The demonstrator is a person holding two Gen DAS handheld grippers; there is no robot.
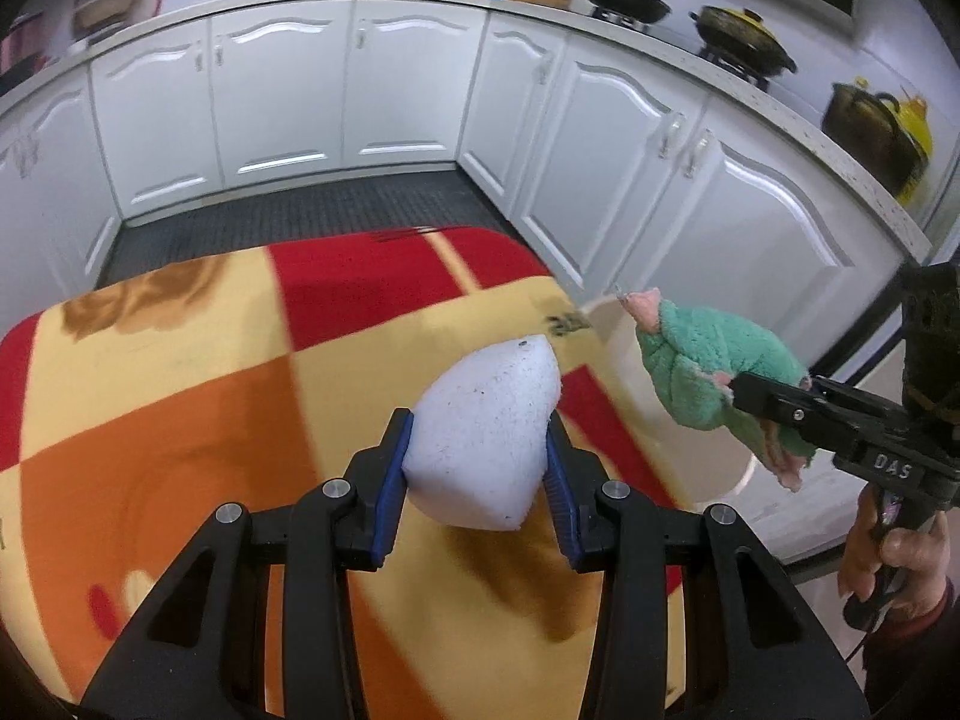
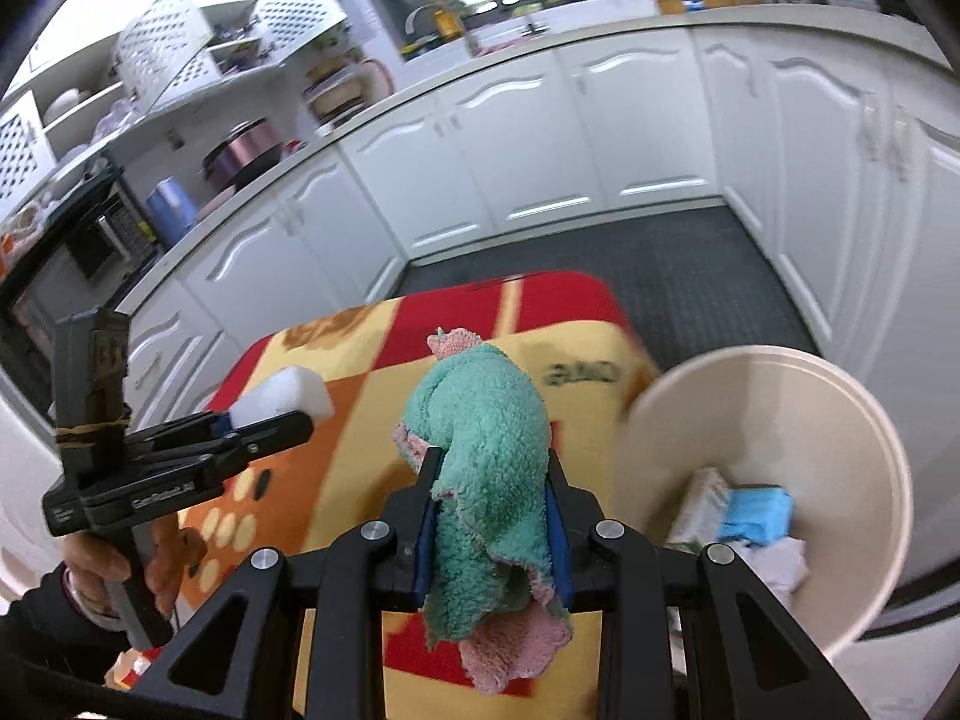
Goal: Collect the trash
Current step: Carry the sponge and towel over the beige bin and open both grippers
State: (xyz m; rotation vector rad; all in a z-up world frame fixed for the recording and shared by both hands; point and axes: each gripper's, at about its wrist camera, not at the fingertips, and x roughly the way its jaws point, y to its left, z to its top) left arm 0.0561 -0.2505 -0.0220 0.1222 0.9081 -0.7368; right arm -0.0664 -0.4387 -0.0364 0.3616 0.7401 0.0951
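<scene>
left tongs (image 1: 478, 462): clamped, angled down | right tongs (image 2: 493, 516): clamped, angled down

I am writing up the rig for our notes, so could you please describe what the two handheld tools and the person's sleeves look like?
Both are black plastic pistol-grip tools. The left tool and right tool have blue ribbed pads and round silver pivot pins. The right tool's side reads "DAS"; the left tool's side bears white lettering too blurred to read, and brown bands wrap its upright block. A dark sleeve covers the left wrist.
</scene>
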